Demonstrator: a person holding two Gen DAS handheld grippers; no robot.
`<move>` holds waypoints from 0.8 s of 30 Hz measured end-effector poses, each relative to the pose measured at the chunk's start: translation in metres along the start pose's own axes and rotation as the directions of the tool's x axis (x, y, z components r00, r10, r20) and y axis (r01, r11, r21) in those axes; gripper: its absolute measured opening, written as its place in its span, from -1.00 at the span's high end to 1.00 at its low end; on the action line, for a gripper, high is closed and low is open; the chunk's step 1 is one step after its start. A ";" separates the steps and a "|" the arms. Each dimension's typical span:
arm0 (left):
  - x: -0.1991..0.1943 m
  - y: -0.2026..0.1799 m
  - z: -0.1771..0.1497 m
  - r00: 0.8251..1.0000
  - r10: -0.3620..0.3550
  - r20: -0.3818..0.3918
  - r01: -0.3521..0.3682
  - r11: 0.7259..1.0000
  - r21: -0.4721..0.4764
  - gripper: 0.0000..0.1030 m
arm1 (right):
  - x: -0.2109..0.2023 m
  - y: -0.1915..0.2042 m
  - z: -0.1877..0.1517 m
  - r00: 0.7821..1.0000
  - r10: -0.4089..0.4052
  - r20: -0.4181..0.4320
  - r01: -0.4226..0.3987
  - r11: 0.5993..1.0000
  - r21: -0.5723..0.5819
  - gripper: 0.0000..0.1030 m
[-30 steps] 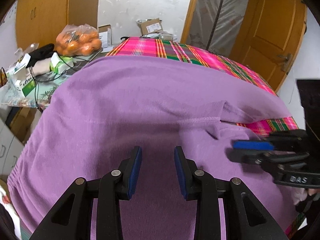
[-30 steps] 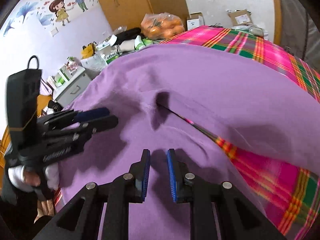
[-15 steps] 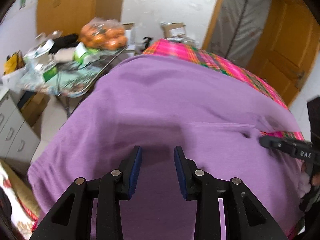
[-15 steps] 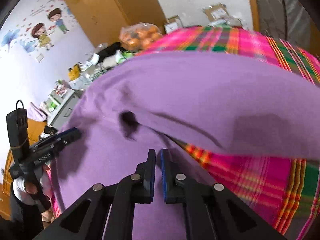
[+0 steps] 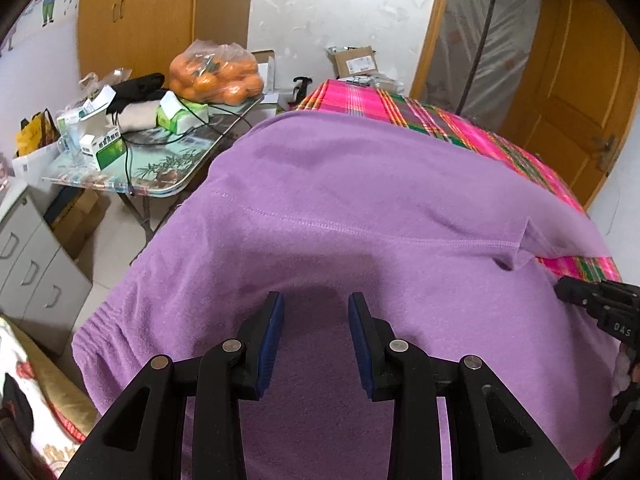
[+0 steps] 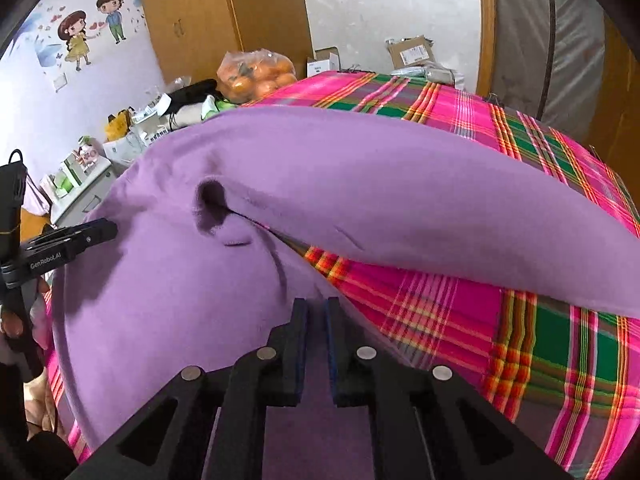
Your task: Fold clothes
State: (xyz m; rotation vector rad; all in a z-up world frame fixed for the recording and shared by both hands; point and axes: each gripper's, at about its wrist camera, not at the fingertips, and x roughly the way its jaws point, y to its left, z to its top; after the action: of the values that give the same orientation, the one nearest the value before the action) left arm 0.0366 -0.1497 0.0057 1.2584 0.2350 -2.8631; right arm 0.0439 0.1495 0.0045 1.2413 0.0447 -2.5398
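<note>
A purple fleece garment [image 5: 360, 184] lies spread over a pink and green plaid cloth [image 5: 448, 120]; it also shows in the right wrist view [image 6: 360, 184]. My left gripper [image 5: 316, 312] is open and empty, just above the near part of the garment. My right gripper [image 6: 316, 312] has its jaws nearly closed over the garment's near edge beside the armpit seam [image 6: 212, 208]; whether cloth is pinched between them does not show. The right gripper also appears at the right edge of the left wrist view [image 5: 592, 300], and the left gripper at the left of the right wrist view [image 6: 80, 236].
A side table [image 5: 168, 168] on the left holds a bag of oranges [image 5: 216, 76], boxes and cables. Grey drawers [image 5: 28, 276] stand at the near left. Wooden doors [image 5: 576, 112] are at the right. The plaid cloth [image 6: 460, 320] lies bare at the right.
Both grippers have pulled back and risen a little. The right gripper's jaws closed from a small gap to almost touching. The left gripper stayed open.
</note>
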 end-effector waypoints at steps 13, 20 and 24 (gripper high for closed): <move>-0.040 0.024 -0.042 0.999 -0.006 0.032 0.006 1.000 0.002 0.33 | 0.001 0.003 -0.001 1.000 0.027 0.003 -0.027 0.999 -0.024 0.58; -0.058 0.022 -0.066 0.999 -0.034 0.023 0.033 0.998 0.044 0.33 | -0.003 0.017 -0.005 1.000 0.025 -0.007 -0.026 0.996 -0.091 0.16; -0.064 0.022 -0.073 0.999 -0.036 0.021 0.035 0.997 0.063 0.33 | -0.015 -0.003 -0.015 1.000 -0.001 0.013 0.001 1.000 -0.010 0.44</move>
State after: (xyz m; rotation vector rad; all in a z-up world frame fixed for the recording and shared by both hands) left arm 0.1344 -0.1646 0.0011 1.2435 0.1709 -2.9349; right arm 0.0632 0.1589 0.0063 1.2204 0.0551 -2.5451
